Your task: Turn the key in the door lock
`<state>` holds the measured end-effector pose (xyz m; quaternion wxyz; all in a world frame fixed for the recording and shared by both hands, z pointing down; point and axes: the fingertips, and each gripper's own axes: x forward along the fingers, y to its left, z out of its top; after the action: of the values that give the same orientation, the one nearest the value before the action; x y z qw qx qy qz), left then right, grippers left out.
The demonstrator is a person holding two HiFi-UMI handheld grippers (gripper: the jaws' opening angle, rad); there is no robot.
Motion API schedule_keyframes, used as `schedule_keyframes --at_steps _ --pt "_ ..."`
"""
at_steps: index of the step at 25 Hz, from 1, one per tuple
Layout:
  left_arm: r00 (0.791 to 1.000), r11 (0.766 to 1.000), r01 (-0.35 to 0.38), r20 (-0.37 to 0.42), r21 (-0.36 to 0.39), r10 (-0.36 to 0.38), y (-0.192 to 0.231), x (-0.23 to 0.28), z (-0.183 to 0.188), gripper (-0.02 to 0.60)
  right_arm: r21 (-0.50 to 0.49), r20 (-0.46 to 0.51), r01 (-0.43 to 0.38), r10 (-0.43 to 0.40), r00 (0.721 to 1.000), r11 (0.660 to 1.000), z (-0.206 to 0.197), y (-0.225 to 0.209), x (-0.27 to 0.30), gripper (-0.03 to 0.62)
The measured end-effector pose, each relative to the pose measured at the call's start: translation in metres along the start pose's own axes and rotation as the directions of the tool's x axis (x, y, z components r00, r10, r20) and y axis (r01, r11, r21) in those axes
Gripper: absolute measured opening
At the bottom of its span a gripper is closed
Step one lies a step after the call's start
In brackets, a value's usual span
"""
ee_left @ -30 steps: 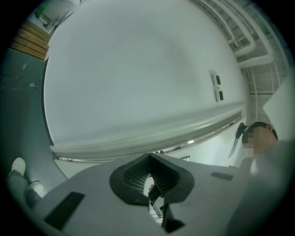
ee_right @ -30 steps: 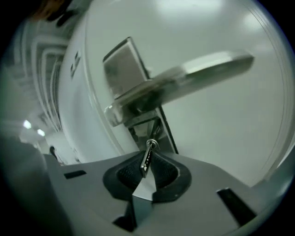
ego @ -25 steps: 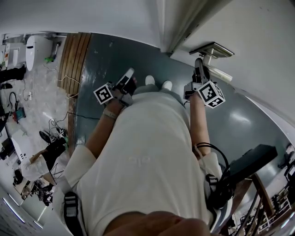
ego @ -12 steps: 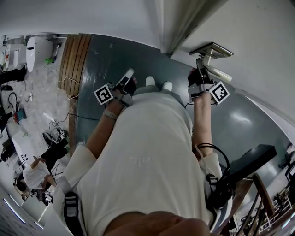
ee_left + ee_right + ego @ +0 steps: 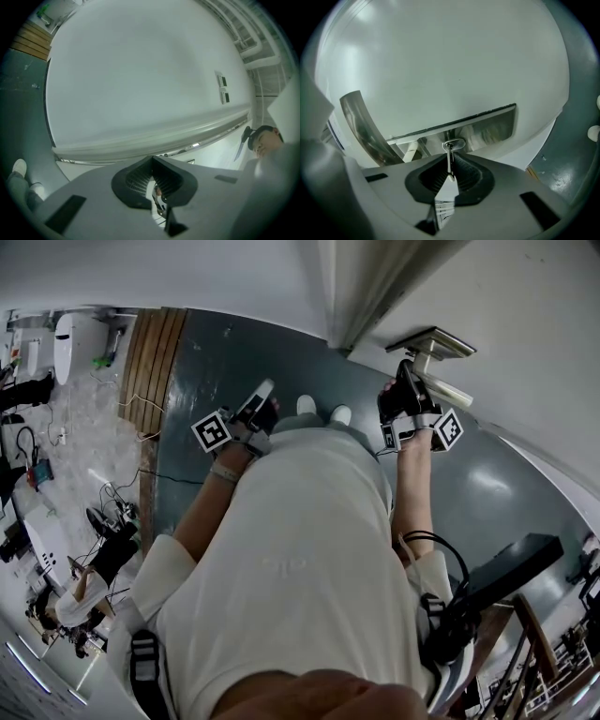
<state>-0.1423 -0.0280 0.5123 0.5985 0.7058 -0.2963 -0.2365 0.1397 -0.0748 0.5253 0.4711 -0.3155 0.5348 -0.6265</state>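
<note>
Gripping the key by its bow, the right gripper has both jaws pressed together on the thin metal, which shows edge-on between the ribbed pads. The key tip meets the oval lock cylinder and appears seated in it, though the wide-angle lens leaves the junction too small to confirm. The cylinder sits in a polished metal plate on the white door; a curved door handle lies left of the plate. In the head view the right gripper is just below the handle, while the left gripper hangs well apart over the dark floor, near the person's white shoes. The left jaws meet tip to tip, holding nothing, and face a bare white wall.
</note>
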Motion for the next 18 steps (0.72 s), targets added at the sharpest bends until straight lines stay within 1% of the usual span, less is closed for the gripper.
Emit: schedule_keyframes --at_steps 3,8,9,11,13,14,15,16,17,18 --pt "1.000 1.000 0.003 0.000 0.002 -0.003 0.001 0.000 -0.001 0.008 -0.019 -0.006 0.003 -0.003 1.000 1.000 0.000 -0.001 -0.001 0.040" --pt "1.000 1.000 0.002 0.004 -0.005 -0.002 0.003 0.000 0.000 0.008 -0.093 -0.018 -0.001 0.000 1.000 0.996 0.001 0.001 0.001 0.041" --pt "1.000 1.000 0.003 0.004 -0.006 -0.003 0.003 0.000 0.000 0.008 -0.118 -0.017 0.004 -0.006 1.000 0.993 0.001 0.002 0.001 0.072" --pt "1.000 1.000 0.003 0.005 -0.007 -0.003 0.004 0.001 0.001 0.008 -0.189 -0.007 0.032 -0.034 0.999 0.982 0.002 0.005 -0.002 0.076" --pt "1.000 1.000 0.003 0.004 -0.007 -0.003 0.006 0.001 0.001 0.008 -0.289 -0.002 0.074 -0.078 0.997 0.955 0.004 0.009 -0.008 0.089" --pt "1.000 1.000 0.003 0.003 -0.007 -0.003 0.007 0.001 0.001 0.008 -0.360 -0.001 0.102 -0.110 0.994 0.928 0.005 0.012 -0.012 0.094" --pt "1.000 1.000 0.004 0.002 -0.010 -0.004 0.007 0.002 0.001 0.008 -0.451 0.002 0.135 -0.151 0.989 0.882 0.006 0.014 -0.017 0.097" --pt "1.000 1.000 0.004 0.003 -0.014 -0.004 0.008 0.002 0.001 0.008 -0.562 0.007 0.168 -0.199 0.980 0.810 0.007 0.016 -0.021 0.098" --pt "1.000 1.000 0.005 0.004 -0.019 -0.005 0.009 0.003 0.001 0.008 -0.686 0.018 0.196 -0.252 0.967 0.701 0.007 0.018 -0.025 0.100" --pt "1.000 1.000 0.007 0.006 -0.024 -0.006 0.009 0.004 0.001 0.008 -0.807 0.038 0.211 -0.307 0.951 0.551 0.006 0.019 -0.029 0.101"
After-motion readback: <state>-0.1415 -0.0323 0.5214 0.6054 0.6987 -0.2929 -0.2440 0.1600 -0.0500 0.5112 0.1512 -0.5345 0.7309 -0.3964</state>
